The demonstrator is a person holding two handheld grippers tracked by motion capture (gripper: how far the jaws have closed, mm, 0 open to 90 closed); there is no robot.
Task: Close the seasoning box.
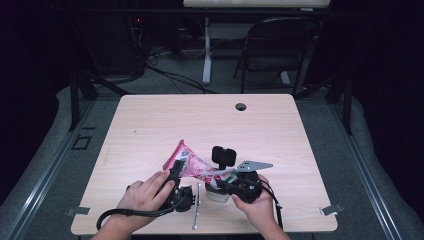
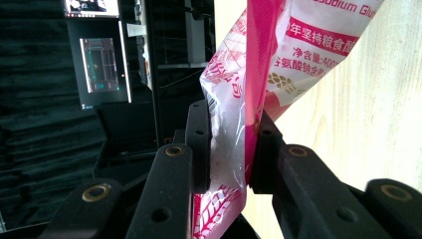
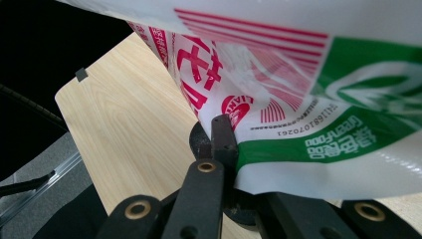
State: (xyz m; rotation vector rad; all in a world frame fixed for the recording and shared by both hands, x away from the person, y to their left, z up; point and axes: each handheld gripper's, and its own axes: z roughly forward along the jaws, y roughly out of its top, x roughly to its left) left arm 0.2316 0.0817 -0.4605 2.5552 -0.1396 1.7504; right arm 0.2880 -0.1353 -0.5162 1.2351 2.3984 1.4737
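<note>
A pink, white and green printed plastic bag (image 1: 192, 164) hangs stretched between the two grippers above the front of the wooden table (image 1: 210, 125). My left gripper (image 1: 176, 172) is shut on the bag's pink end; in the left gripper view the bag (image 2: 278, 50) is pinched between both pads (image 2: 198, 139) of that gripper (image 2: 231, 132). My right gripper (image 1: 226, 183) is shut on the bag's white and green end. In the right gripper view the bag (image 3: 298, 89) covers one jaw of the gripper (image 3: 230, 149), and the other presses its edge.
A thin metal strip (image 1: 196, 207) lies on the table between the hands. A white container (image 1: 216, 194) sits under the right gripper. A cable hole (image 1: 241, 106) is near the far edge. A folding chair (image 1: 280, 45) stands behind the table.
</note>
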